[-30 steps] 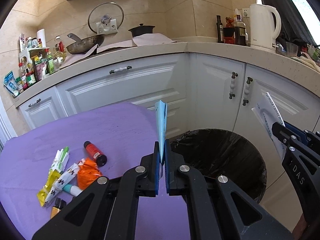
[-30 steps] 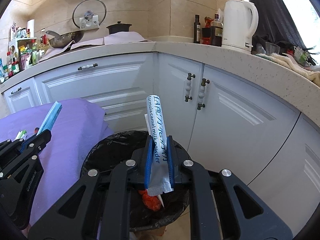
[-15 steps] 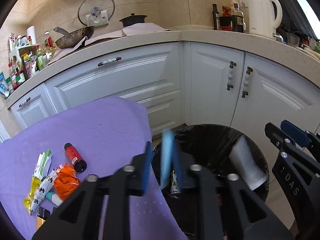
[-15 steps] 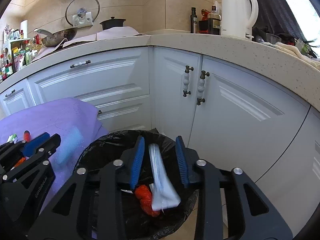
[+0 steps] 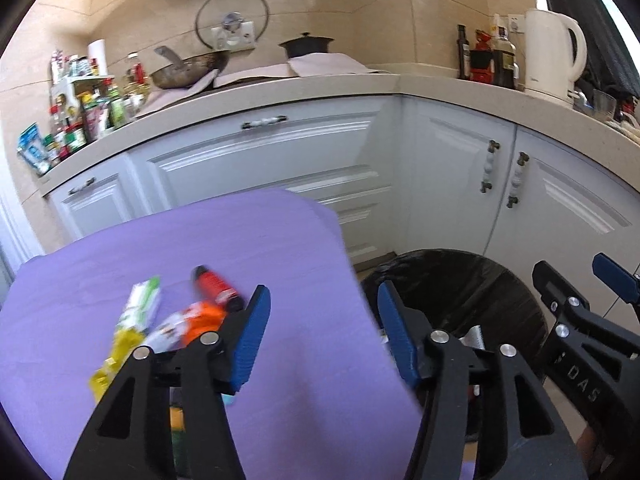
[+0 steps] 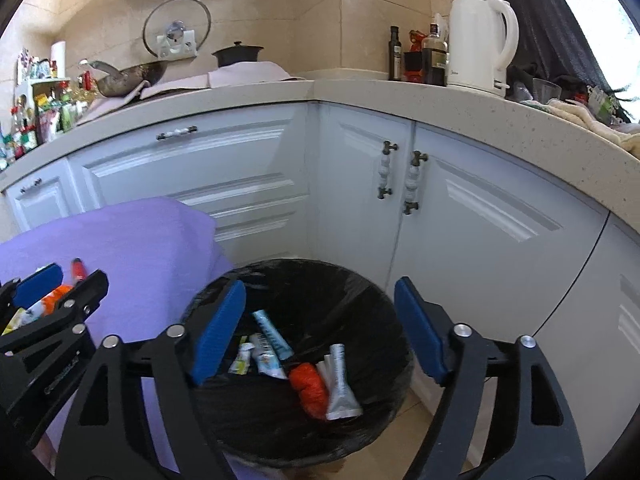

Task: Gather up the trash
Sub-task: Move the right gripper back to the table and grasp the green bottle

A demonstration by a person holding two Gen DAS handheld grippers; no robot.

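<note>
A black-lined trash bin stands on the floor by the white cabinets. Inside lie a blue sachet, a silver milk-powder sachet, an orange wrapper and other packets. My right gripper hangs over the bin, jaws opening, nothing between them. My left gripper is over the right edge of the purple-covered table, jaws opening and empty. On the table lie a red bottle, an orange wrapper and green-yellow sachets. The right gripper shows at the left view's right edge, the left gripper at the right view's left edge.
White cabinets curve around behind the bin under a speckled counter. On the counter stand a white kettle, dark bottles, a wok and a rack of jars. Tan floor shows beside the bin.
Both grippers opened. The blue sachet left the left jaws and the silver sachet left the right jaws; both now lie in the bin. The left view swung left toward the table.
</note>
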